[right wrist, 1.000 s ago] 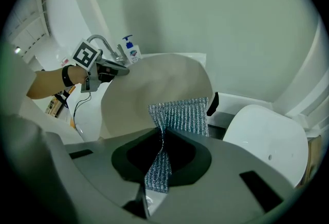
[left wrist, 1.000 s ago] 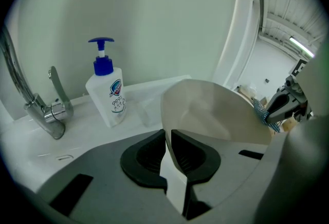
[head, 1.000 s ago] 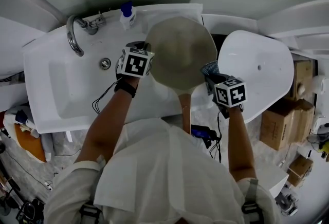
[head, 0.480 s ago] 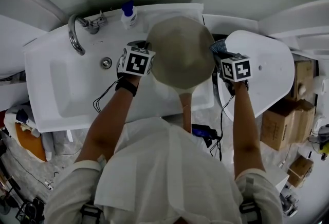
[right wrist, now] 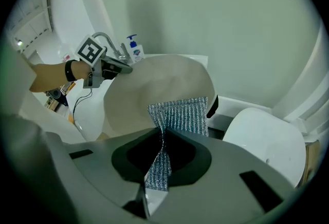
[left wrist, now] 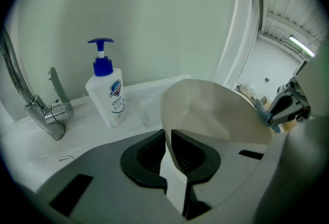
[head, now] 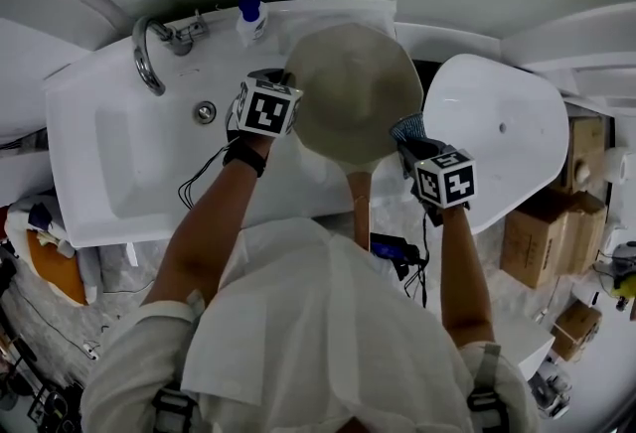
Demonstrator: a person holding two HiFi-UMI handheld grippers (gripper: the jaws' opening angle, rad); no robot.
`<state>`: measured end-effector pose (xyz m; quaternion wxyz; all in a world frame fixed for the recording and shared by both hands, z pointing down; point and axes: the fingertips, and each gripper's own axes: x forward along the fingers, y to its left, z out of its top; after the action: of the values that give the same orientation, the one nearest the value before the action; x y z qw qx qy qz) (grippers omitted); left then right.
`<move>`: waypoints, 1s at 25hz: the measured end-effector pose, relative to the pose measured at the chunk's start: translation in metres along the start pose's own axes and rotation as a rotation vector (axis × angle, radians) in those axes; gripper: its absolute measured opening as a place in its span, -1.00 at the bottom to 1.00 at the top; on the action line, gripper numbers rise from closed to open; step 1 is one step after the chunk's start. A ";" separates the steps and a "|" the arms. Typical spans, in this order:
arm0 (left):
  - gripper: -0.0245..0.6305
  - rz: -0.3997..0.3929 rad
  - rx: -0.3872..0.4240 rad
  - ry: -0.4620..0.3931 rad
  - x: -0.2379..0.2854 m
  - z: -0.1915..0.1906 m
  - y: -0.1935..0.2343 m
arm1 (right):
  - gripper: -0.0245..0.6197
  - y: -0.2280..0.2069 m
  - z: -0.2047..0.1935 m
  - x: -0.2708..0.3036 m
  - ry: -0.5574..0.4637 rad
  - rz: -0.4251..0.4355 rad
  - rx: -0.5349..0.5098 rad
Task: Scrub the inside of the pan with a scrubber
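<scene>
A white sink (head: 99, 173) is sitting at the left, its basin showing only the drain (head: 205, 110), with a curved tap (head: 147, 64) at the far edge and a pump bottle of soap (head: 248, 22) standing just to the right of it, presumably within reach for the washing. The left gripper (head: 285, 80) is pinching the left rim of the pan (head: 353, 98) between nearly closed jaws, propping it tilted over the sink's right end so that one broad face is turning toward the other tool; its handle (head: 358, 208) is pointing back at the person. Nothing is showing inside the pan. To the right, the right gripper (head: 410, 145) is squeezing a blue mesh scrubber (head: 406, 130), the cloth bunching at the pads and fanning out beyond them, ready for wiping. It is sitting at the pan's near right edge; whether it is touching cannot be told. A white rounded panel (head: 497, 133) is lying further right.
</scene>
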<state>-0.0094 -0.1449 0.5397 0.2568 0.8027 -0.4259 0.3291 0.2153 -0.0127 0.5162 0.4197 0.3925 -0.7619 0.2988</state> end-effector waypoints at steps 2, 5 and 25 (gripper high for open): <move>-0.79 -0.001 0.001 0.001 0.000 0.000 0.000 | -0.81 0.017 -0.005 0.001 0.014 0.038 -0.011; -0.79 0.000 0.001 0.002 0.000 0.000 0.000 | -0.81 0.048 -0.008 0.004 0.043 0.109 -0.050; -0.79 -0.010 -0.009 0.013 0.002 0.000 -0.001 | -0.81 0.182 0.052 0.053 0.153 0.312 -0.470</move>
<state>-0.0074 -0.1459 0.5411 0.2646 0.8015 -0.4218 0.3312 0.0223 0.0215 0.5154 0.5044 0.1390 -0.8274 0.2039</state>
